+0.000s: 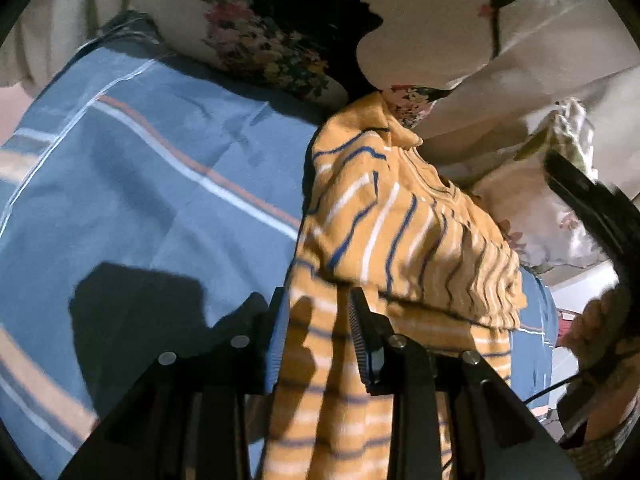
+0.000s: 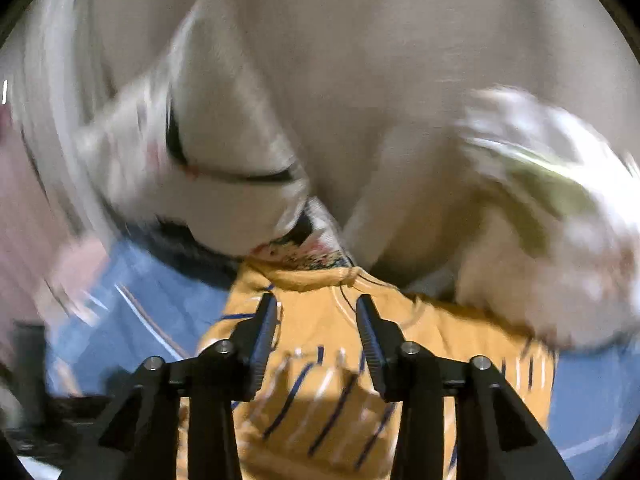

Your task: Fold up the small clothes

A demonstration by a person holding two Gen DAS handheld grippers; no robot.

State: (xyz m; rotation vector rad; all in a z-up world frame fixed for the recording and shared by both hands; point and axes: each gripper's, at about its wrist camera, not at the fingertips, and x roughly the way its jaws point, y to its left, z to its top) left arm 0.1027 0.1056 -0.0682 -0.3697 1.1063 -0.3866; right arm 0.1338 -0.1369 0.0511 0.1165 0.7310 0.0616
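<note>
A small yellow garment point(image 1: 400, 220) with blue and white stripes lies bunched on a blue bedsheet point(image 1: 140, 180). One end of it runs up between the fingers of my left gripper point(image 1: 318, 320), which is shut on that cloth. In the right wrist view, which is blurred, the same garment point(image 2: 320, 392) lies below my right gripper point(image 2: 316, 320). Its jaws stand apart, and the pads press on nothing. The garment's collar edge points toward the pillows.
Cream floral pillows point(image 1: 272, 52) rise just behind the garment. A crumpled white and green cloth point(image 2: 540, 184) lies to the right. A hand point(image 1: 600, 324) with a black tool shows at the right edge. The striped blue sheet point(image 2: 592, 400) spreads to the left.
</note>
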